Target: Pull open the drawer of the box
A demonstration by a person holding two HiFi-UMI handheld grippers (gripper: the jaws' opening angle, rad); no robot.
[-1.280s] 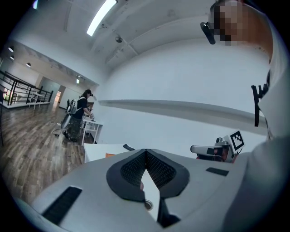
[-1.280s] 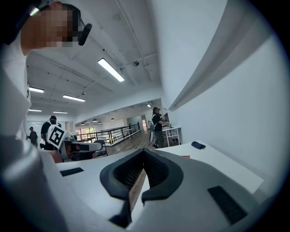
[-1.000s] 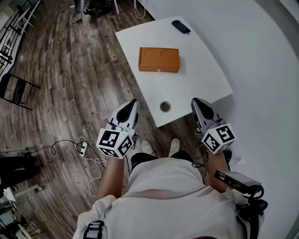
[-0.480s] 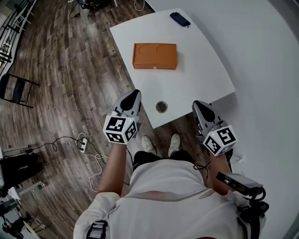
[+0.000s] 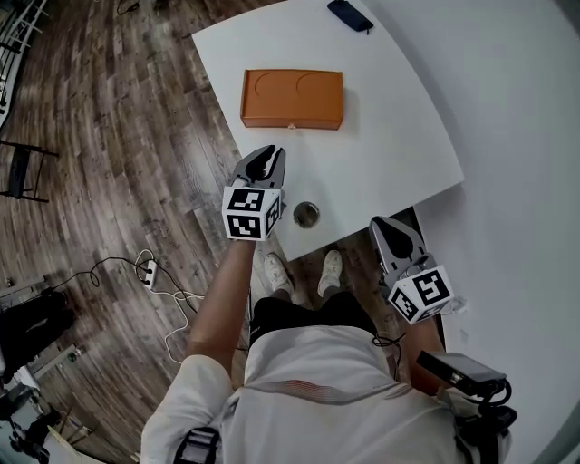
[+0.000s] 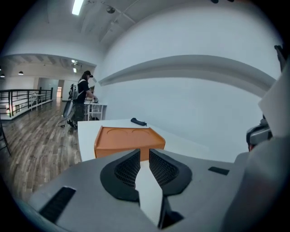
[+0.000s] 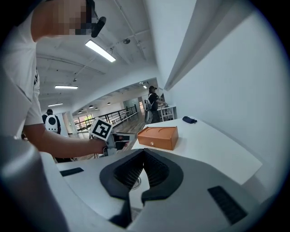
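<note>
Two grippers are showing at the white table (image 5: 390, 136). The left gripper (image 5: 265, 156) is hovering over the table's near left edge, pointing toward the orange box (image 5: 292, 98). Its jaws are opening and standing slightly apart, with nothing between them. The right gripper (image 5: 391, 222) is hanging just off the table's near right corner, its jaw tips touching each other and gripping nothing. The box is lying on the table's far half, well apart from both grippers. Its drawer front, with a small metal pull (image 7: 151, 143), is facing the table's near edge and sitting flush. A round hole (image 5: 306, 215) is showing by the table's near edge, and a dark flat object (image 5: 349, 15) is lying at the table's far edge.
</note>
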